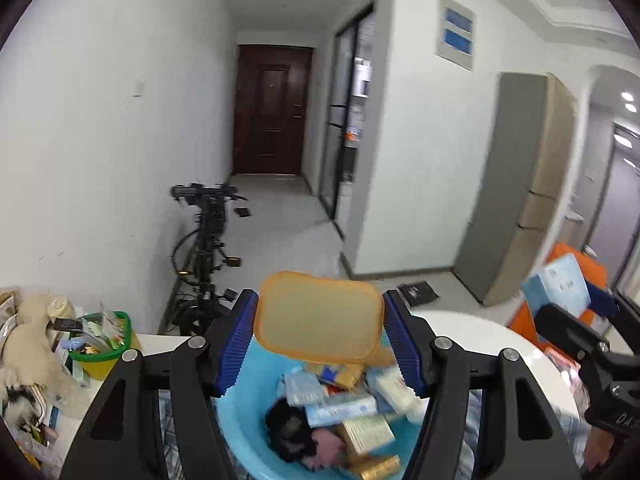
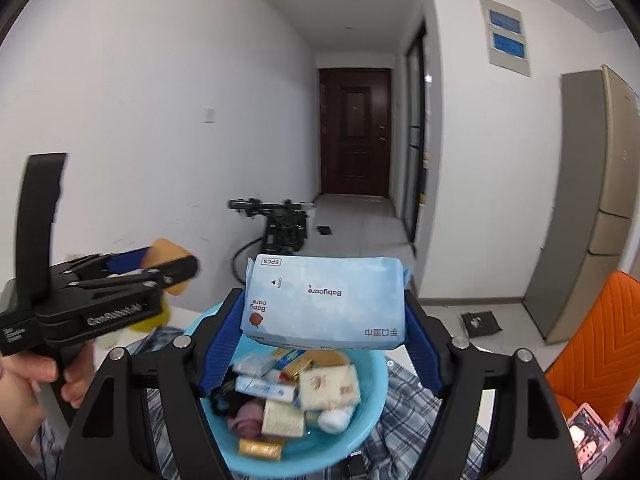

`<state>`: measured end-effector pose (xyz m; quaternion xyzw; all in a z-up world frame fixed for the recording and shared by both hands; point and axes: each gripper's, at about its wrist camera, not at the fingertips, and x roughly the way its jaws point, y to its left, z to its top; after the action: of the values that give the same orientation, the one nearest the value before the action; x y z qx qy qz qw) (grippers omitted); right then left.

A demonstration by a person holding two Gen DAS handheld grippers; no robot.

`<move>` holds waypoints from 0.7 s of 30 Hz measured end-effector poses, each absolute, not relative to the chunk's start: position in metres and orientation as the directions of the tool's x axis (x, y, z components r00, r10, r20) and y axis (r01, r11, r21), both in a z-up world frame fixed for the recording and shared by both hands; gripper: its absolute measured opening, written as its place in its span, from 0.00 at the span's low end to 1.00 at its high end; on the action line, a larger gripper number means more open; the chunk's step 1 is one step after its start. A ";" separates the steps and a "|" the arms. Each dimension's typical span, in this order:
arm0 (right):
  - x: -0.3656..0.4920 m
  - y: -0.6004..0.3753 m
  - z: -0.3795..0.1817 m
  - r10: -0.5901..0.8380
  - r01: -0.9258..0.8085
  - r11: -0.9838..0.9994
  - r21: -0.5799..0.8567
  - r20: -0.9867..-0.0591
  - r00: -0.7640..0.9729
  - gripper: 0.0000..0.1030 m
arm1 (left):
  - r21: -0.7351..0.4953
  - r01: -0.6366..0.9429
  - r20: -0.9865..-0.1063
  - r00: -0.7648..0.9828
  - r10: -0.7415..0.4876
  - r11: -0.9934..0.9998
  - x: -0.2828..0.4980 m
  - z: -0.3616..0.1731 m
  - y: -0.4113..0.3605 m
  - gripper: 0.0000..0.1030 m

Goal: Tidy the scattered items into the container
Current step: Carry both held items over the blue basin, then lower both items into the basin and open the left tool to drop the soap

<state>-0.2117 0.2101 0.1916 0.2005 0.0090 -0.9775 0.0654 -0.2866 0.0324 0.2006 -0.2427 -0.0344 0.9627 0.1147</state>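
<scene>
A light blue plastic basin point(image 1: 236, 432) point(image 2: 372, 420) sits on a plaid cloth and holds several small packets, boxes and gold tubes. My left gripper point(image 1: 320, 332) is shut on an orange-rimmed flat pouch point(image 1: 320, 316), holding it above the basin's far side. In the right wrist view that same gripper point(image 2: 168, 268) shows at the left with the pouch point(image 2: 168, 252) sticking out. My right gripper point(image 2: 324, 312) is shut on a pale blue wet-wipes pack point(image 2: 324, 300), also above the basin. The left wrist view catches the pack point(image 1: 560, 284) at the far right.
A round white table point(image 1: 500, 344) carries the basin. A green and yellow basket point(image 1: 102, 344) of clutter and a plush toy point(image 1: 32, 344) stand at left. An orange chair point(image 2: 596, 344), a bicycle point(image 1: 206, 248), a tall cabinet point(image 1: 516, 184) and a dark floor item point(image 2: 480, 322) lie beyond.
</scene>
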 end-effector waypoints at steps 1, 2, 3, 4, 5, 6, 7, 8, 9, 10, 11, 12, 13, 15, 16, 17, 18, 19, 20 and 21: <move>-0.219 0.211 0.193 -0.125 0.127 -0.992 0.021 -0.401 -0.908 0.71 | -0.133 -0.197 -0.453 -0.859 0.237 -0.971 -0.292 0.201 0.031 0.64; -0.227 0.212 0.193 -0.133 0.129 -0.991 0.038 -0.410 -0.902 0.71 | -0.137 -0.186 -0.451 -0.863 0.228 -0.973 -0.298 0.202 0.029 0.64; -0.233 0.213 0.196 -0.133 0.124 -0.991 0.049 -0.412 -0.902 0.71 | -0.128 -0.158 -0.454 -0.868 0.200 -0.979 -0.305 0.203 0.028 0.64; -0.237 0.214 0.197 -0.130 0.116 -0.991 0.058 -0.408 -0.904 0.71 | -0.111 -0.138 -0.462 -0.869 0.174 -0.984 -0.311 0.204 0.028 0.64; -0.242 0.216 0.200 -0.124 0.109 -0.992 0.061 -0.407 -0.905 0.71 | -0.093 -0.127 -0.470 -0.869 0.156 -0.988 -0.315 0.206 0.028 0.64; -0.245 0.217 0.201 -0.118 0.105 -0.993 0.056 -0.410 -0.904 0.71 | -0.067 -0.105 -0.474 -0.872 0.124 -0.992 -0.319 0.210 0.028 0.64; -0.248 0.219 0.203 -0.112 0.101 -0.994 0.049 -0.408 -0.906 0.71 | -0.060 -0.091 -0.478 -0.872 0.108 -0.994 -0.320 0.213 0.027 0.64; -0.250 0.220 0.205 -0.105 0.098 -0.994 0.039 -0.402 -0.909 0.71 | -0.064 -0.097 -0.481 -0.869 0.116 -0.993 -0.320 0.214 0.025 0.64; -0.253 0.221 0.206 -0.102 0.100 -0.995 0.027 -0.404 -0.909 0.71 | -0.088 -0.141 -0.491 -0.855 0.166 -0.986 -0.322 0.214 0.024 0.64; -0.258 0.222 0.206 -0.096 0.098 -0.995 0.016 -0.415 -0.905 0.71 | -0.096 -0.158 -0.494 -0.849 0.185 -0.983 -0.322 0.214 0.023 0.64; -0.263 0.225 0.206 -0.083 0.084 -0.996 0.016 -0.435 -0.897 0.71 | -0.086 -0.149 -0.494 -0.853 0.172 -0.985 -0.319 0.212 0.021 0.64; -0.268 0.227 0.205 -0.076 0.072 -0.997 0.027 -0.455 -0.887 0.71 | -0.066 -0.125 -0.495 -0.857 0.141 -0.990 -0.318 0.212 0.021 0.64; -0.272 0.229 0.204 -0.081 0.069 -0.997 0.043 -0.472 -0.878 0.71 | -0.060 -0.123 -0.498 -0.856 0.137 -0.991 -0.317 0.210 0.021 0.64; -0.277 0.233 0.202 -0.092 0.063 -0.995 0.073 -0.498 -0.862 0.71 | -0.060 -0.126 -0.509 -0.849 0.139 -0.990 -0.315 0.206 0.019 0.64; -0.278 0.234 0.199 -0.096 0.057 -0.994 0.091 -0.505 -0.858 0.71 | -0.057 -0.122 -0.509 -0.850 0.134 -0.991 -0.313 0.205 0.017 0.64; -0.278 0.235 0.198 -0.103 0.057 -0.993 0.104 -0.508 -0.855 0.71 | -0.056 -0.116 -0.509 -0.851 0.128 -0.992 -0.313 0.205 0.015 0.64; -0.279 0.235 0.196 -0.115 0.064 -0.991 0.116 -0.511 -0.852 0.71 | -0.064 -0.109 -0.512 -0.849 0.127 -0.992 -0.313 0.205 0.013 0.64; -0.280 0.235 0.195 -0.122 0.070 -0.990 0.119 -0.516 -0.848 0.71 | -0.072 -0.112 -0.514 -0.848 0.133 -0.991 -0.312 0.204 0.012 0.64; -0.281 0.234 0.195 -0.119 0.075 -0.992 0.104 -0.524 -0.843 0.71 | -0.079 -0.117 -0.513 -0.847 0.142 -0.990 -0.312 0.205 0.012 0.64; -0.282 0.232 0.195 -0.111 0.076 -0.993 0.088 -0.531 -0.840 0.71 | -0.082 -0.124 -0.514 -0.845 0.149 -0.989 -0.311 0.204 0.013 0.64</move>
<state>-0.2824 0.2321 0.1951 0.2784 -0.0316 -0.9587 0.0487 -0.3107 0.0126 0.2042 -0.2692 -0.0226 0.9602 0.0710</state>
